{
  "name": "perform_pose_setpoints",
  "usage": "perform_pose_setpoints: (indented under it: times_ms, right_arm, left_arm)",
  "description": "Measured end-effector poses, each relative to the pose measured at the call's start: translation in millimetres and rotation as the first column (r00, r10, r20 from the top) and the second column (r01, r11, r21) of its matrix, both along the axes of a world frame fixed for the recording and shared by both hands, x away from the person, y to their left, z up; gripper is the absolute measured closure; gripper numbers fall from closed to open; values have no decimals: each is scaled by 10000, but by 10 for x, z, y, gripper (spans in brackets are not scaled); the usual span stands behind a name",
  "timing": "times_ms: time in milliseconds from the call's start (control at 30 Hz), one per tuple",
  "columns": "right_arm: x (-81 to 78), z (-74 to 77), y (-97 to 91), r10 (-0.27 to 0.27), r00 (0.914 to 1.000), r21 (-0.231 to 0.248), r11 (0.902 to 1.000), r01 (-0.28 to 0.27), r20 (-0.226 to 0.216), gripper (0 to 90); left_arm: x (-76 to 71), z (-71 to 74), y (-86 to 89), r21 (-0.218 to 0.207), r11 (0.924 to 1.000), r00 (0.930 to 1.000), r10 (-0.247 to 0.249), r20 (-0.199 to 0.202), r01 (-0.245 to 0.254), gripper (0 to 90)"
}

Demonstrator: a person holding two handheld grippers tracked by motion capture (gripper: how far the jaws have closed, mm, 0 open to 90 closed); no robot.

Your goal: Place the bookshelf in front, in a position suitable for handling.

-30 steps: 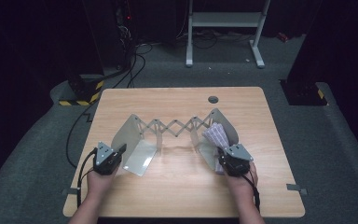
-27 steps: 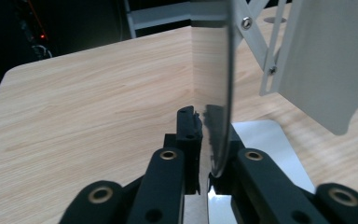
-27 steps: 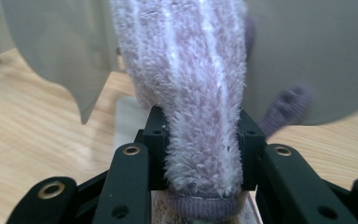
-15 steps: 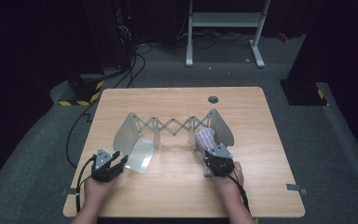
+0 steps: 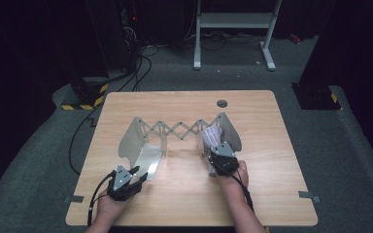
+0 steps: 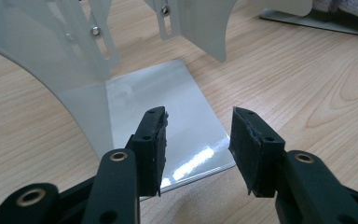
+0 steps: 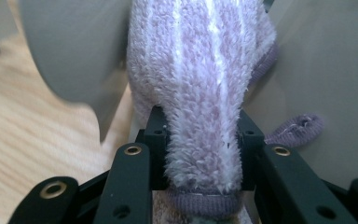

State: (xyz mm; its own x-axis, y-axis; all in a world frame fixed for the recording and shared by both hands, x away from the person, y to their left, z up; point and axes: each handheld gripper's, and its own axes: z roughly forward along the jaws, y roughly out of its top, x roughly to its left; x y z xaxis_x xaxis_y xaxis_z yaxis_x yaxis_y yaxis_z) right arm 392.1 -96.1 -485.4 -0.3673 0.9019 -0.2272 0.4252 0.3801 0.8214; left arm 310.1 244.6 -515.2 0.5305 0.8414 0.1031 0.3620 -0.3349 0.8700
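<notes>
My left gripper (image 5: 137,173) has just let go: its jaws were shut a sec ago on the rack's (image 5: 177,131) near left plate (image 6: 168,126), have just been opening, and now stand apart w/ nothing between them, hanging just off the plate's front corner. Both hands have come back toward my edge of the table (image 5: 281,145) since then. The rack looks spread out, scissor links stretched between the two end plates, so I judge the stretching step done on the left side, leaving that hand free. My right gripper (image 5: 217,151) is clamped on the towel (image 7: 205,93), pads pressing its sides near the hem. The towel is a fluffy lilac roll w/ pale stripes and a darker purple hem; it stands in the rack's right end, between the curved grey plates, apparently leaning on the right one. Can't tell if its bottom rests on the base plate. Next, as I read it: seat the towel or pull it out.
</notes>
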Motion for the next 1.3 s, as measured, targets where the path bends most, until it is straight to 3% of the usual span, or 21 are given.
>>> perform_pose_setpoints:
  times_ms: [67, 300, 467, 633, 800, 867, 900, 967, 1067, 1300]
  right_arm:
    - [-3, 42, 7, 27, 9999, 14, 10000, -27, 119, 665]
    - [-29, 468, 41, 58, 9922, 161, 9998, -78, 1242, 666]
    - [-25, 517, 34, 13, 9906, 161, 9999, -35, 1369, 665]
    - [-7, 369, 37, 3, 9958, 84, 10000, -11, 919, 666]
    - [17, 137, 6, -53, 9998, 75, 10000, 51, 202, 665]
    - [23, 93, 3, -44, 10000, 59, 10000, 44, 68, 665]
    - [39, -1, -3, -31, 9994, 53, 10000, 33, -343, 664]
    - [45, -31, -3, -41, 9989, 54, 10000, 43, -467, 663]
    - [69, -155, -8, -28, 9950, 16, 10000, 29, -996, 662]
    - [99, -216, -19, -10, 9922, 4, 10000, 11, -1243, 661]
  left_arm:
    - [2, 4, 12, -107, 9999, 10000, 6, -6, -6, 552]
    - [-4, 23, 42, -258, 9996, 9999, -131, 45, 132, 550]
    - [-2, 22, 42, -244, 9996, 9999, -170, 31, 170, 548]
    - [-3, 22, 40, -257, 9994, 9997, -235, 12, 235, 546]
    - [-30, 52, 34, -517, 9977, 9987, -436, 248, 448, 538]
    - [-30, 52, 33, -531, 9975, 9987, -464, 231, 476, 536]
    - [-28, 50, 35, -550, 9974, 9987, -450, 221, 461, 534]
    - [-26, 50, 39, -574, 9973, 9988, -450, 182, 460, 535]
    - [-24, 44, 37, -600, 9970, 9987, -486, 158, 494, 535]
    - [-20, 37, 33, -560, 9971, 9986, -519, 114, 525, 535]
